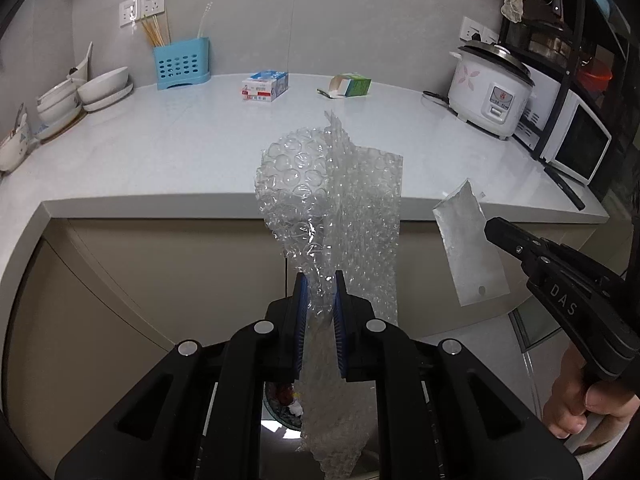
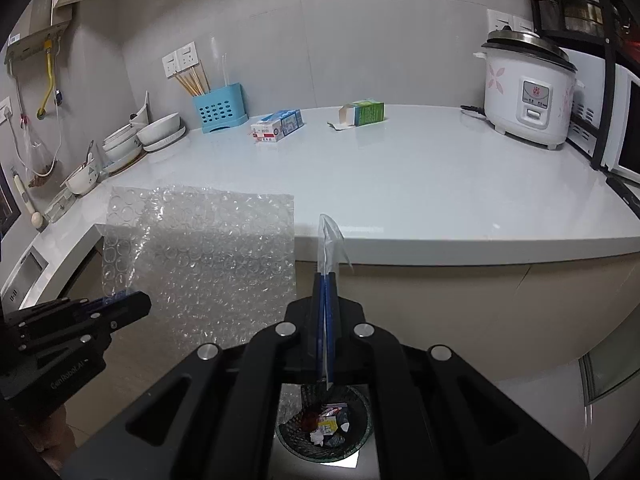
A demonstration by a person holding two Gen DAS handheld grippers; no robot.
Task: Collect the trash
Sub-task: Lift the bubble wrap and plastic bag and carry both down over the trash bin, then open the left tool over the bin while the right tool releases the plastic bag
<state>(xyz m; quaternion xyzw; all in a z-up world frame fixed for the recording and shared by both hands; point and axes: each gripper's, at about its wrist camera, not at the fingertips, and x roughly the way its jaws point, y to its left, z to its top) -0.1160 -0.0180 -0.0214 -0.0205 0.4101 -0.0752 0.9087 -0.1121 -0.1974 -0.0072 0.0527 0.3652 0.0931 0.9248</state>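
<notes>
My left gripper (image 1: 320, 280) is shut on a crumpled sheet of clear bubble wrap (image 1: 340, 200), which sticks up past the fingers and hangs down below them. From the right wrist the same bubble wrap (image 2: 208, 256) spreads wide beside the left gripper (image 2: 132, 304). My right gripper (image 2: 326, 280) is shut on a thin clear plastic bag (image 2: 330, 240), seen edge-on. In the left wrist view that plastic bag (image 1: 468, 248) shows flat at the right gripper (image 1: 490, 230). Both grippers hover off the counter's front edge, above a mesh trash bin (image 2: 324, 424) on the floor holding several scraps.
On the white counter (image 2: 400, 184) lie a blue-and-white carton (image 2: 278, 125) and an open green box (image 2: 362, 114). A blue utensil holder (image 2: 218, 110), stacked bowls (image 2: 140, 136), a rice cooker (image 2: 528, 96) and a microwave (image 1: 576, 144) line the back and sides.
</notes>
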